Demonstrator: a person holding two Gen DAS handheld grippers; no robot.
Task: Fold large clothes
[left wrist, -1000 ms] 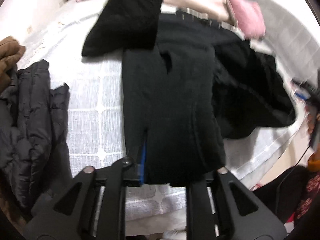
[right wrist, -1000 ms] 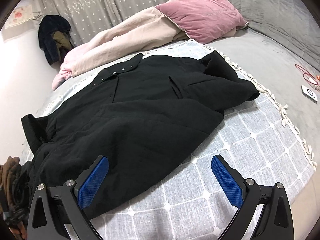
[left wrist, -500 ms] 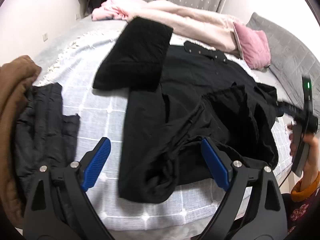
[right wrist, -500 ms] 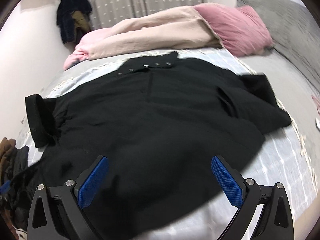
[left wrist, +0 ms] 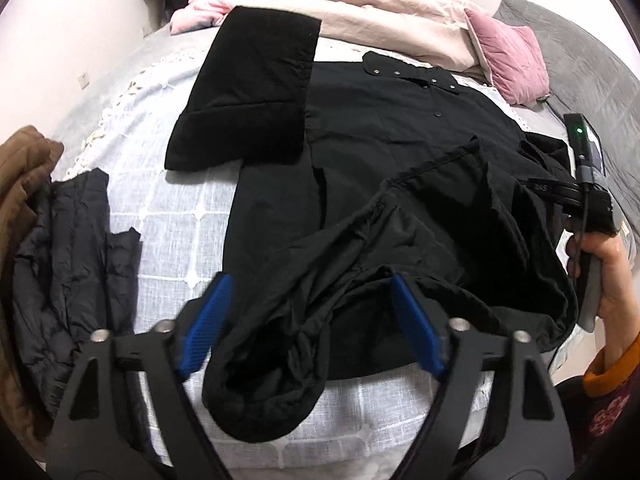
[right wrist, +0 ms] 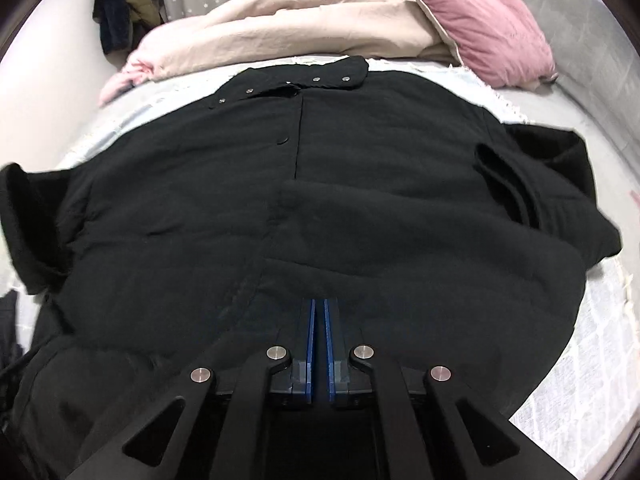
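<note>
The black coat [right wrist: 360,208] lay spread on the bed [left wrist: 160,240], its near hem hidden beneath the right gripper [right wrist: 319,320], whose jaws had closed on the fabric. The left gripper [left wrist: 308,320] hung apart over a bunched sleeve, its jaws just narrowing, pads not pressing.

The coat [right wrist: 360,184] lies on the blanket [left wrist: 168,220], the pillow [right wrist: 488,20] behind it.

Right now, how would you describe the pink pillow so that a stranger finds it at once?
Look at the bed, toward its far end beyond the spread black coat. A long beige duvet lies across it there, and the pink pillow rests against that duvet's right end. It is the only deep pink, velvety cushion; the duvet is paler.
</note>
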